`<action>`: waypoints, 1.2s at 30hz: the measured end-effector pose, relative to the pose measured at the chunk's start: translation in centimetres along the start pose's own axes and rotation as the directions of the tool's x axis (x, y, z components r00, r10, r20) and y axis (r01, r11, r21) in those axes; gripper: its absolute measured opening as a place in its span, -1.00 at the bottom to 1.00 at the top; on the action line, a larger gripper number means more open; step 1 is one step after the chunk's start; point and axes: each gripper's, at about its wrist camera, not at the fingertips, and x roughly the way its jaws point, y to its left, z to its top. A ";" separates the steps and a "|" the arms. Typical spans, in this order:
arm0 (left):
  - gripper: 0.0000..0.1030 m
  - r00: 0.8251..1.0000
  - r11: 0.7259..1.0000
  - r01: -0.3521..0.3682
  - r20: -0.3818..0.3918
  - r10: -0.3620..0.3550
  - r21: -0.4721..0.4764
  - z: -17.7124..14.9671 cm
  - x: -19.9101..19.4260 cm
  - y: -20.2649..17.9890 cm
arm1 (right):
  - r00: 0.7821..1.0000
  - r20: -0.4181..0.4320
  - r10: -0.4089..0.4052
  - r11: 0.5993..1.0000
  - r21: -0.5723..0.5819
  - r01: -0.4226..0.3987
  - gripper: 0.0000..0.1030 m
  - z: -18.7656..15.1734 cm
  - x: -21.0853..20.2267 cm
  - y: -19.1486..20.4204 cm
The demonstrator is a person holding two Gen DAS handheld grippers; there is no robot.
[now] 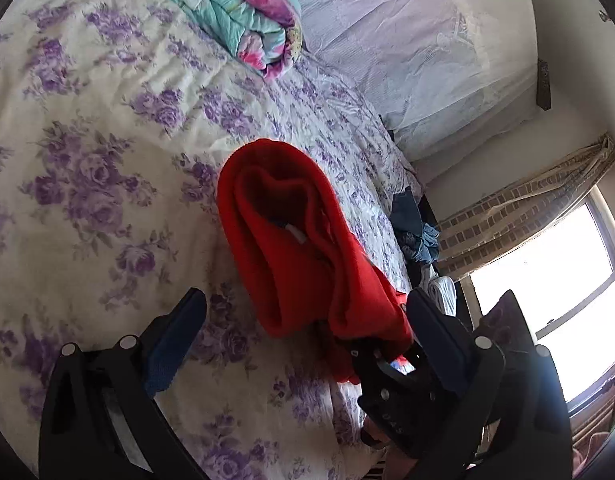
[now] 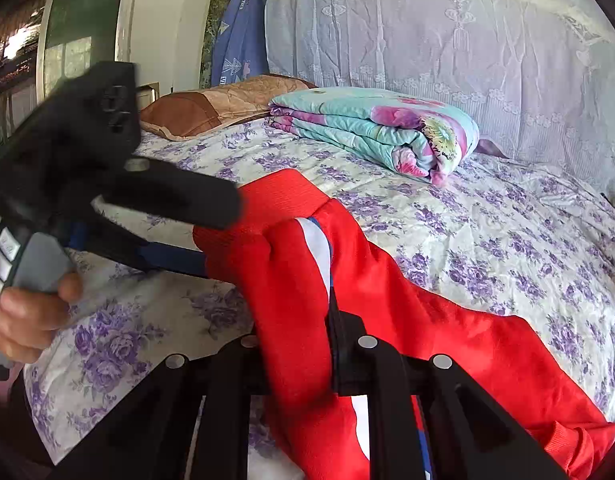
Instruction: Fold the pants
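The red pants (image 2: pixel 299 280) lie bunched on the flowered bed (image 2: pixel 507 232), one part doubled over but loose, so the fold looks barely begun. The right tongs (image 2: pixel 331 320) are pinched tight on the cloth. The left tongs (image 1: pixel 303 316) gape wide beside the bundle, holding nothing.
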 end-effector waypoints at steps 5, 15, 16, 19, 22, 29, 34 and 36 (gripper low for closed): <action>0.86 0.993 0.997 0.071 -0.087 -0.073 -0.020 2.1 2.5 0.0 | 1.000 -0.003 -0.022 0.998 -0.051 0.022 -0.67 -0.6 -0.4 0.9; 0.19 0.982 0.995 0.084 -0.176 -0.074 0.049 4.3 2.4 -2.6 | 0.962 0.163 -0.217 0.914 -0.313 0.259 0.22 -0.8 -3.4 6.1; 0.19 0.981 0.995 0.089 -0.180 -0.078 0.055 4.3 2.5 -2.8 | 0.958 0.153 -0.243 0.903 -0.326 0.281 0.22 -0.7 -2.6 6.2; 0.19 0.979 0.994 0.085 -0.191 -0.071 0.068 4.2 2.7 -3.4 | 0.943 0.132 -0.305 0.873 -0.357 0.333 0.22 -0.5 -0.4 6.8; 0.19 0.977 0.994 0.089 -0.199 -0.076 0.057 4.1 2.5 -3.5 | 0.920 0.143 -0.365 0.834 -0.388 0.392 0.18 -0.8 0.7 7.2; 0.50 0.974 0.999 -0.020 -0.226 0.025 0.025 4.0 2.2 -2.4 | 0.922 0.143 -0.361 0.843 -0.372 0.388 -0.53 -1.2 0.5 6.8; 0.26 0.969 0.999 -0.027 -0.243 0.035 0.033 3.3 3.5 -2.8 | 0.914 0.166 -0.371 0.830 -0.382 0.406 -0.53 -1.8 0.0 6.9; -0.15 0.971 0.997 -0.050 -0.229 0.061 0.054 3.2 3.4 -3.1 | 0.908 0.180 -0.378 0.832 -0.364 0.419 -0.53 -1.8 -0.5 6.5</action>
